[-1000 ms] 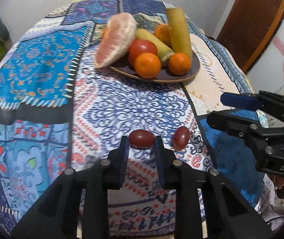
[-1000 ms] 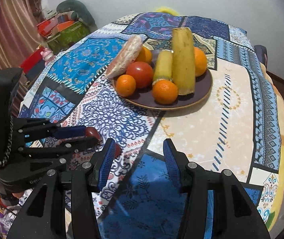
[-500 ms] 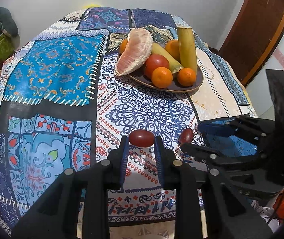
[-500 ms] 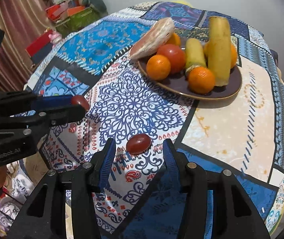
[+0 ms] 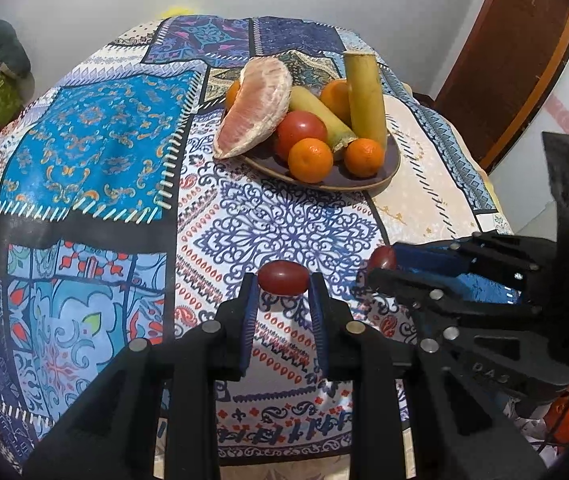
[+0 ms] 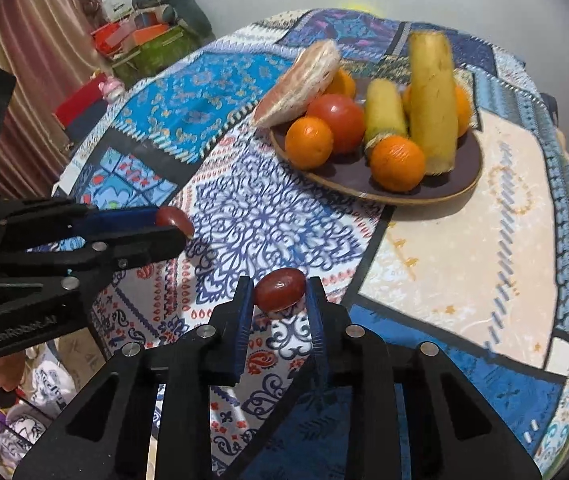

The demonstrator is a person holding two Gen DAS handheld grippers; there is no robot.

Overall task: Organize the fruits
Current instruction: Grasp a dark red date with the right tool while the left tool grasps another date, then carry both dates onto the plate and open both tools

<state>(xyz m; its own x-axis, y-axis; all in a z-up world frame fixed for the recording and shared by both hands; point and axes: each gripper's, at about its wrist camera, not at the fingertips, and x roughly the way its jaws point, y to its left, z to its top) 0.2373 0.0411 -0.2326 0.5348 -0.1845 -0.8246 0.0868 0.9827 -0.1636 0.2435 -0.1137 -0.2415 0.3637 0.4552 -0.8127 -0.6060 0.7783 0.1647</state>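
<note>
left gripper (image 5: pixel 283 286): I've got it clamped on a red date (image 5: pixel 283 283), above the near tablecloth (image 5: pixel 84 152)
right gripper (image 6: pixel 278 290): pinching second date (image 6: pixel 280 289)
plate (image 6: pixel 436 194): far, fruit piled
writing: "GenRobot.AI", "DAS"

Bright even indoor light, fisheye-bent dark edges, right view slightly blurred.

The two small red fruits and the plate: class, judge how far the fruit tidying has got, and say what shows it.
Done: the plate already holds oranges, a tomato and other fruit. In hand: the left gripper is shut on one small red fruit, and the right gripper is shut on the other small red fruit. Left: both still need carrying to the plate.
</note>
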